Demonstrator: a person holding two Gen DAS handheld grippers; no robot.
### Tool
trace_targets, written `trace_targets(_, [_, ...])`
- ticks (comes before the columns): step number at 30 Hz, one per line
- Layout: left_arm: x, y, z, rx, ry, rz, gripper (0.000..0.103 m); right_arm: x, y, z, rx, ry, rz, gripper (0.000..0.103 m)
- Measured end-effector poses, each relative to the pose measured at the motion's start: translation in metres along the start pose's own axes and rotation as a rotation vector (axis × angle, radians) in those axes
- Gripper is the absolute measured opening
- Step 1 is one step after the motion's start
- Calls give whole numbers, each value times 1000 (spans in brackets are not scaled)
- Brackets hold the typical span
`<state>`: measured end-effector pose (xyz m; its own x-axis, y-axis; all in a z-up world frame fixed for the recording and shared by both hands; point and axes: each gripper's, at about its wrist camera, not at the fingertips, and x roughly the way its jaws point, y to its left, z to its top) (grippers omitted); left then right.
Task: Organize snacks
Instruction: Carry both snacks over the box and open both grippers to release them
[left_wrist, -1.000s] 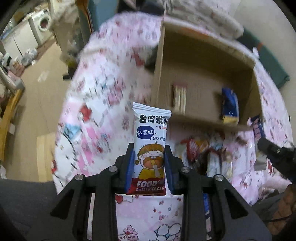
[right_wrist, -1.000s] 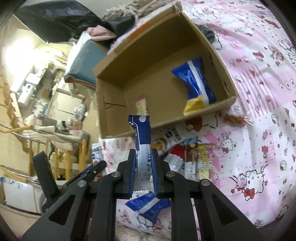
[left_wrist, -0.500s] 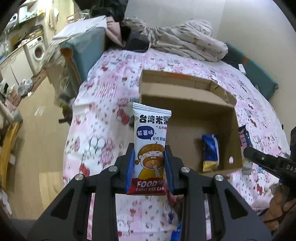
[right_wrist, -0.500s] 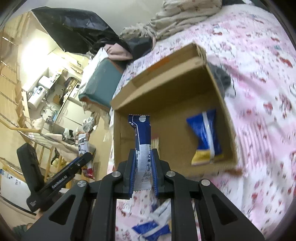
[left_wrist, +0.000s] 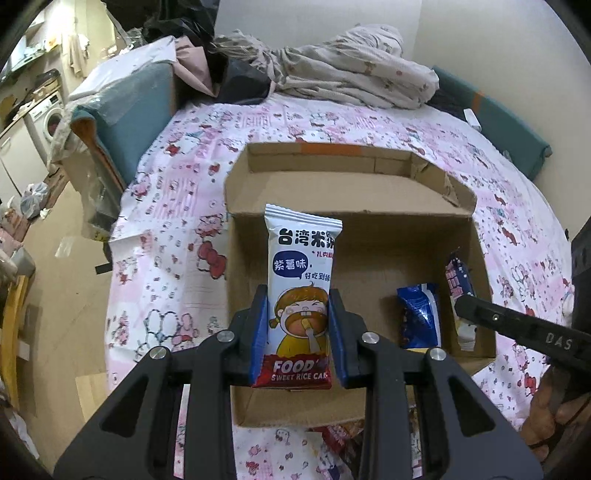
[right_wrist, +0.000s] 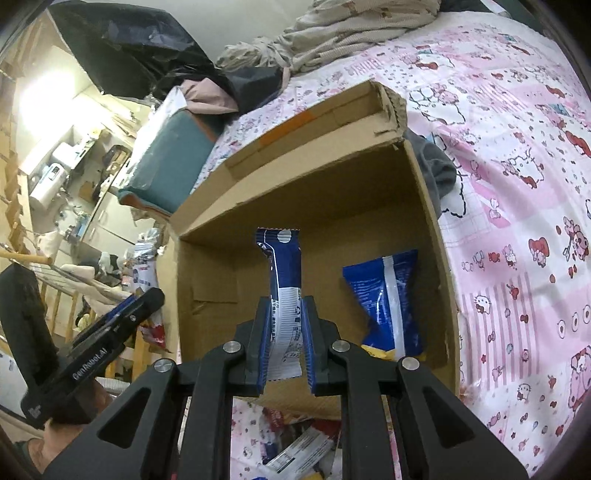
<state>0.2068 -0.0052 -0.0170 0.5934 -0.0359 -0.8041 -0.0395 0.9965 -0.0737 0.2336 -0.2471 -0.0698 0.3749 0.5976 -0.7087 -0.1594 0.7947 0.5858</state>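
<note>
My left gripper (left_wrist: 298, 295) is shut on a white sweet rice cake packet (left_wrist: 301, 266), held upright above the open cardboard box (left_wrist: 347, 151) on the bed. My right gripper (right_wrist: 286, 301) is shut on a slim blue-and-white snack packet (right_wrist: 282, 273), also over the box (right_wrist: 295, 184). A blue snack bag (right_wrist: 388, 295) lies on the box floor at the right. In the left wrist view this bag (left_wrist: 421, 314) lies just left of the right gripper (left_wrist: 517, 326) and its packet (left_wrist: 458, 280). The left gripper (right_wrist: 110, 325) shows at the right wrist view's left edge.
Loose snack packets (right_wrist: 295, 450) lie on the pink patterned bedsheet (left_wrist: 166, 221) in front of the box. A crumpled blanket (left_wrist: 351, 66) and a teal cushion (left_wrist: 129, 110) sit beyond it. A dark cloth (right_wrist: 436, 170) lies against the box's right wall. The floor (left_wrist: 55, 277) drops off left.
Both grippers have travelled from the snack pile in front of the box to above its open top, each keeping its packet. The box interior now fills both views.
</note>
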Motion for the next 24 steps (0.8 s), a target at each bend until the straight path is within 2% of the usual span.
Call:
trace_targets(9, [32,-8,-8,23,56,-26,26,9,-7,-2,5,32,-25,17])
trace_targets(16, [41,-14,-7,39,74,-41,26,22,-15,-3,9,72,-60,17])
trace_targets(24, [47,-12,-8,24,101,-50,26,30,-20,-5,25,108,-54,17])
